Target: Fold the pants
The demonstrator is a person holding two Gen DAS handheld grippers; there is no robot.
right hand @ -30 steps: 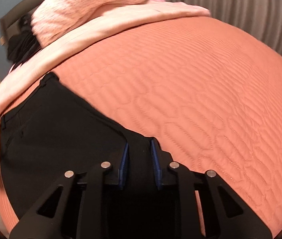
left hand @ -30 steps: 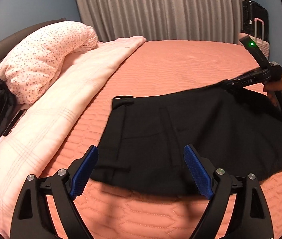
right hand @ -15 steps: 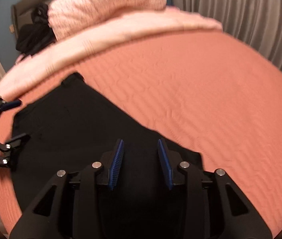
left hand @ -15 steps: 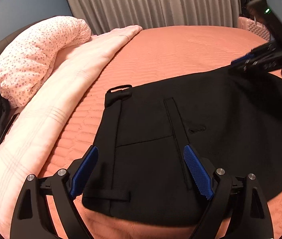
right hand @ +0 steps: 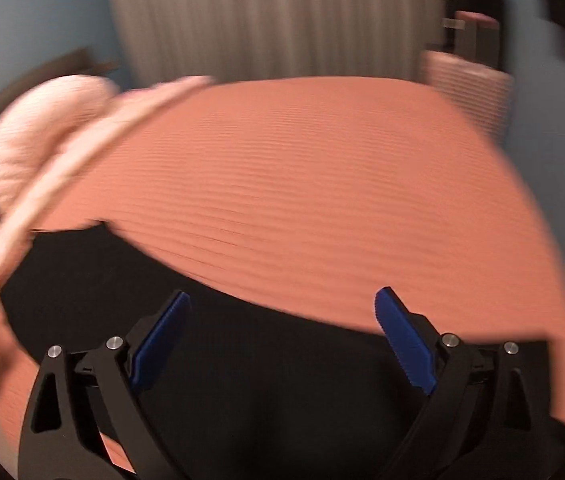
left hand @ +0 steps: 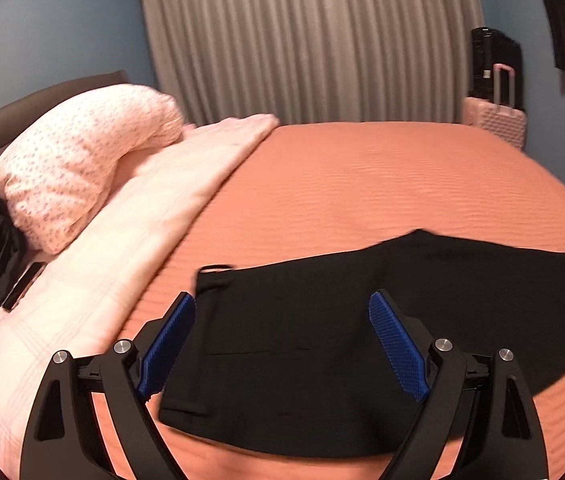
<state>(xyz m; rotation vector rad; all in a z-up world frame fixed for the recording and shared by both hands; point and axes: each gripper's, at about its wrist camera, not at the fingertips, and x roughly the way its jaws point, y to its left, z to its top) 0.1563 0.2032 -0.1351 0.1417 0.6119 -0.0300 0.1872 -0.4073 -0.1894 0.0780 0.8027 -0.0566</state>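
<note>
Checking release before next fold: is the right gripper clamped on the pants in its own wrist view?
No. The right gripper has just opened, its blue pads stand wide apart, and the black pants lie below, unpinched.

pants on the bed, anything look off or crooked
The black pants lie flat on the orange bedspread, but their far edge rises to a bump instead of running straight. No damage shows. Both claws are open and clear of the fabric.

Heavy blur. Right gripper (right hand: pixel 282 344) jaws, just opened wide, seen over black pants (right hand: pixel 242 380) lying at the bed's (right hand: pixel 322 184) near edge; nothing gripped. Pink pillow (right hand: pixel 38 132) at far-left corner.
</note>
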